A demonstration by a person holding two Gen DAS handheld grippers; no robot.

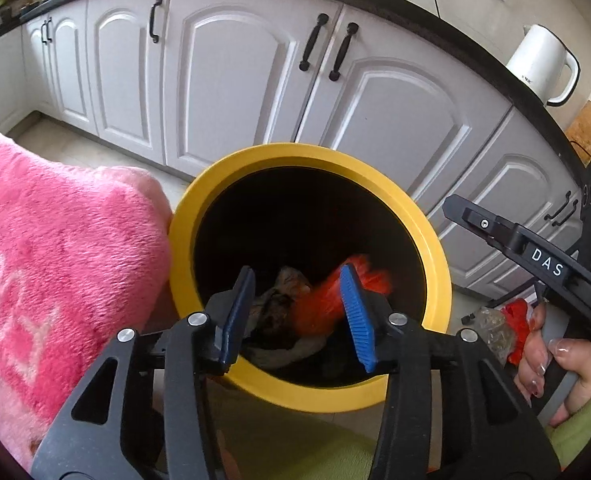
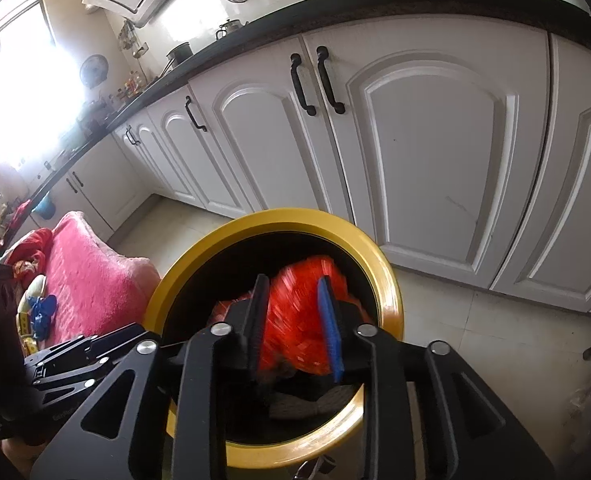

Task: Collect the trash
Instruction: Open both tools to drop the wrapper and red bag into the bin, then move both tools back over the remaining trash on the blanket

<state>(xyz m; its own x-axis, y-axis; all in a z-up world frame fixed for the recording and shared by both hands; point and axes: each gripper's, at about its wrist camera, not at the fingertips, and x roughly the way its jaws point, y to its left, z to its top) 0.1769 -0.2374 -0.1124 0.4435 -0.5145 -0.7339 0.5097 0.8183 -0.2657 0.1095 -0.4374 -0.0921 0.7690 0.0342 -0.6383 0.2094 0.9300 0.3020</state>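
Observation:
A black trash bin with a yellow rim stands on the floor before white cabinets; it also shows in the right wrist view. Crumpled grey trash lies inside. My left gripper is open over the bin's mouth, with a blurred red wrapper in the bin beyond its blue pads. My right gripper is over the bin with a blurred red wrapper between its fingers; whether the pads touch it I cannot tell. The right gripper's body shows at the right in the left view.
A pink fluffy blanket lies left of the bin, also in the right wrist view. White cabinet doors stand behind. A white kettle sits on the dark counter. Toys lie beside the blanket.

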